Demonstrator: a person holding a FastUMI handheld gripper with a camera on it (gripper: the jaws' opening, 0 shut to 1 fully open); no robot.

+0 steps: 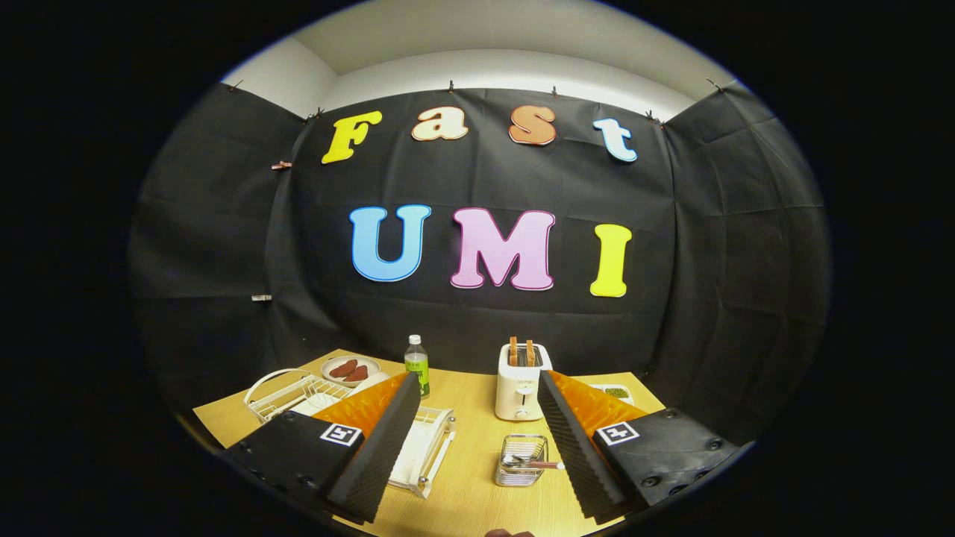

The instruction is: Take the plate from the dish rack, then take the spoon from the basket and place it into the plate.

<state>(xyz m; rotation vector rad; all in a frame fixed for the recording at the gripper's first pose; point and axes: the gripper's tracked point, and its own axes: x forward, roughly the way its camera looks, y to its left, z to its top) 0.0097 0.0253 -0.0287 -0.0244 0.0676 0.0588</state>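
Note:
My gripper [477, 440] hangs above the wooden table [477, 485], open, with nothing between its fingers. The white dish rack [425, 447] stands beside the left finger [377, 455], partly hidden by it; a white plate [410, 455] seems to stand in it. A small wire basket [521, 460] sits between the fingers, close to the right finger [578, 447]. The spoon [533, 464] lies in the basket, its pinkish handle pointing toward the right finger.
A white toaster [522, 388] with two slices stands beyond the basket. A green bottle [418, 365] stands beyond the rack. Farther left are a white wire rack [287, 391] and a plate of red food [349, 369]. A small dish of greens [615, 392] lies behind the right finger.

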